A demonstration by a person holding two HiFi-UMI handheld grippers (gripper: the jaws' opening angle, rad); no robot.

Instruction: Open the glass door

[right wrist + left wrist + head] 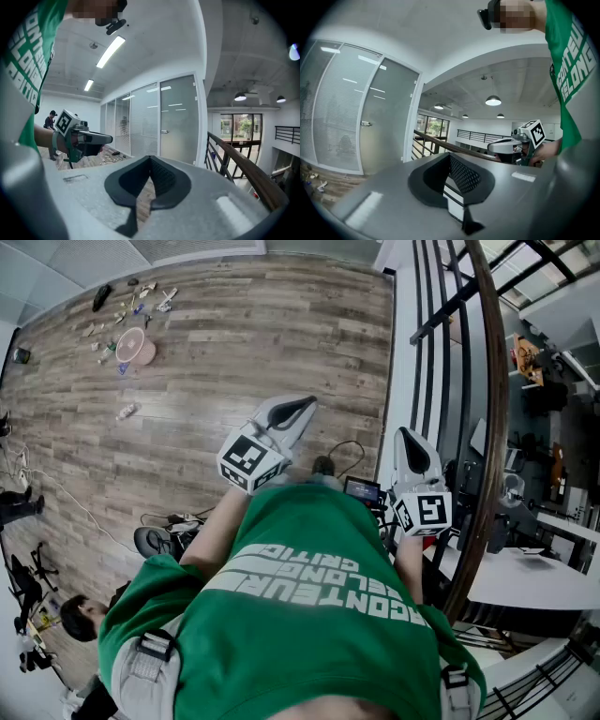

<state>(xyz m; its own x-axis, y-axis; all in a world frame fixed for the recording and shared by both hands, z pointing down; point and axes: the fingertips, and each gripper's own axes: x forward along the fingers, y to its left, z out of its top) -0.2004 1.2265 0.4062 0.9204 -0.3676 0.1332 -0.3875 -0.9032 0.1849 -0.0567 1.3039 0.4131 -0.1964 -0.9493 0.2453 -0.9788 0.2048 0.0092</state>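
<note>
Holding both tools out in front of the chest, the person has nothing gripped. The left gripper [305, 406] has its jaws closed tip to tip, with only air in the hollow behind them. The right gripper [405, 432] is the same: jaws pressed together, empty. The right gripper is close beside the railing [492, 427]. The left gripper is on the other side of it, away from the railing and over the plank floor [187, 381].

Further on, a white post [203, 103] stands at the railing's far end. The glass door [178, 122] is just past that post, on the side away from the railing and well ahead of both grippers. It looks closed. It is a tall frosted panel in a pale frame. Its handle [164, 131] sits about halfway up, on the edge farther from the railing, and is too small to tell whether it is a lever or a knob.

A panel that size is likely heavy and rigid, swinging slowly on its hinges. The glass face would be slick, with nothing for the jaws to grip, and hard jaws knocking it could chip it. The handle is the only sensible place to take hold. The jaws would need to open first, then close squarely around it. After that comes a steady pull or push, though the frames do not show which way the door swings.
</note>
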